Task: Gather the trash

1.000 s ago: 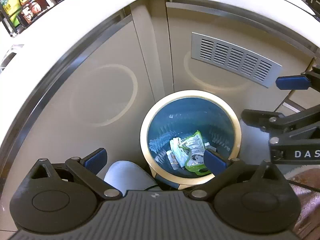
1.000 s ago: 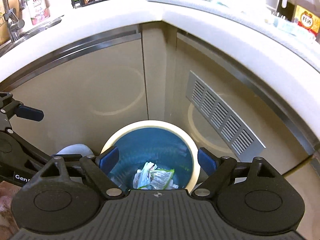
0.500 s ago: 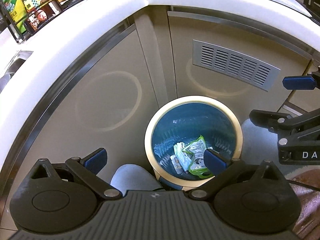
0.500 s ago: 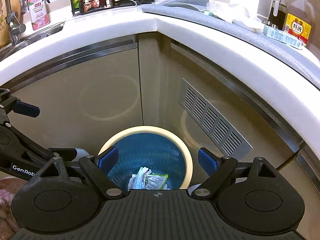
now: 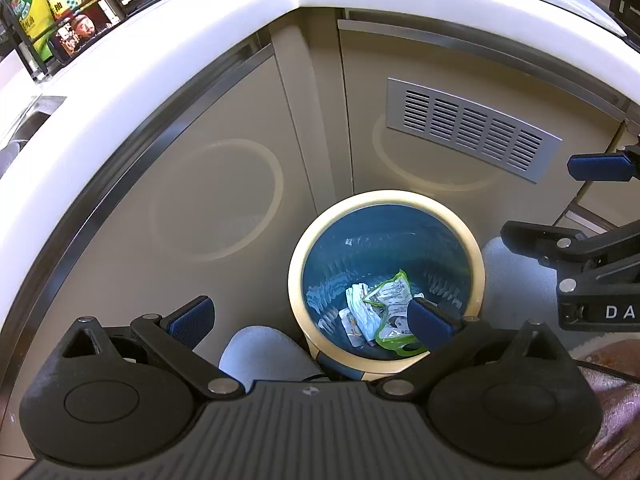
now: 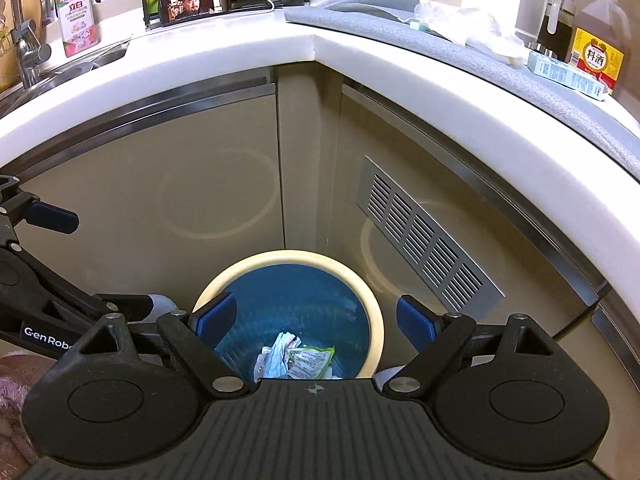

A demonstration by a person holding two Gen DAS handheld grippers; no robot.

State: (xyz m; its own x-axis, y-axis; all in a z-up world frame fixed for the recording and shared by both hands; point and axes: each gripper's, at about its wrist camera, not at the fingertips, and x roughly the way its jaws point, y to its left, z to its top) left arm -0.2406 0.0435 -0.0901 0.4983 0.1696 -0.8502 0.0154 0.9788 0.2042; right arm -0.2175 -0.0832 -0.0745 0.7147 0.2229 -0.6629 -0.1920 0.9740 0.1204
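A round trash bin with a cream rim (image 5: 478, 258) and blue liner stands on the floor in the cabinet corner; it also shows in the right wrist view (image 6: 370, 300). Inside lie a green-edged wrapper (image 5: 394, 300) and crumpled white papers (image 5: 360, 314), also seen in the right wrist view as wrapper (image 6: 310, 360) and papers (image 6: 278, 354). My left gripper (image 5: 310, 318) is open and empty above the bin's left side. My right gripper (image 6: 316, 320) is open and empty above the bin. On the counter lie a crumpled white plastic bag (image 6: 476, 28) and a pale carton (image 6: 566, 74).
A white L-shaped counter (image 6: 312, 46) curves above beige cabinet doors with a metal vent grille (image 6: 424, 236). A sink and tap (image 6: 24, 48), pink soap bottle (image 6: 76, 20), phone (image 6: 194, 2), condiment rack and cooking-wine bottle (image 6: 598, 48) stand on it. A grey mat (image 6: 460, 56) covers the right counter.
Both grippers have risen and pulled back from the bin. The bin looks smaller and lower, and the countertop with its items has come into view. Both stay open.
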